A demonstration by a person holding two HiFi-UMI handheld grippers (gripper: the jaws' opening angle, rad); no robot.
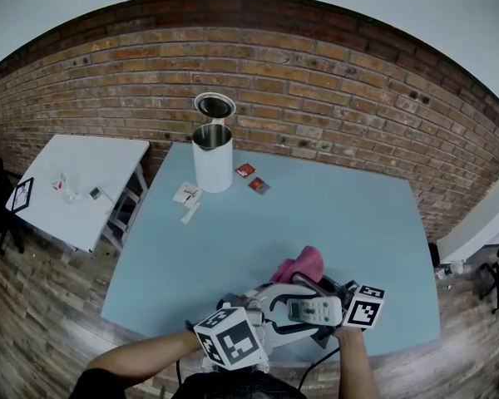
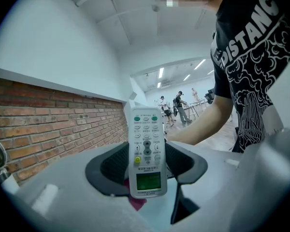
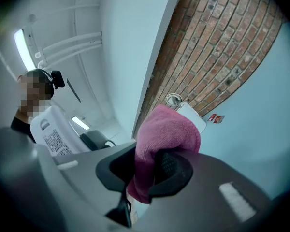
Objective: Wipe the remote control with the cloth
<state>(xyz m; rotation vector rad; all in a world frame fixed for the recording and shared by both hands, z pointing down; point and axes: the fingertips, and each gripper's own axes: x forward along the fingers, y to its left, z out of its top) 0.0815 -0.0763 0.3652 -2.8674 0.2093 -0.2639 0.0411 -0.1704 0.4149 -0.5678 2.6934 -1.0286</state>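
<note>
The white remote control (image 2: 146, 149) stands upright between the jaws of my left gripper (image 2: 146, 168), buttons and green display facing the camera; the gripper is shut on it. In the head view the remote (image 1: 313, 310) lies crosswise near the table's front edge, held by the left gripper (image 1: 295, 310). My right gripper (image 3: 145, 170) is shut on the pink cloth (image 3: 169, 129), which bulges out above its pads. From above, the cloth (image 1: 299, 264) hangs just beyond the remote, in the right gripper (image 1: 312, 279). A bit of pink shows below the remote in the left gripper view.
The light blue table (image 1: 358, 223) carries a white canister with an open lid (image 1: 212, 152), two red packets (image 1: 251, 177) and some paper cards (image 1: 187, 194) at the far side. A white side table (image 1: 83, 181) stands to the left. A brick wall runs behind.
</note>
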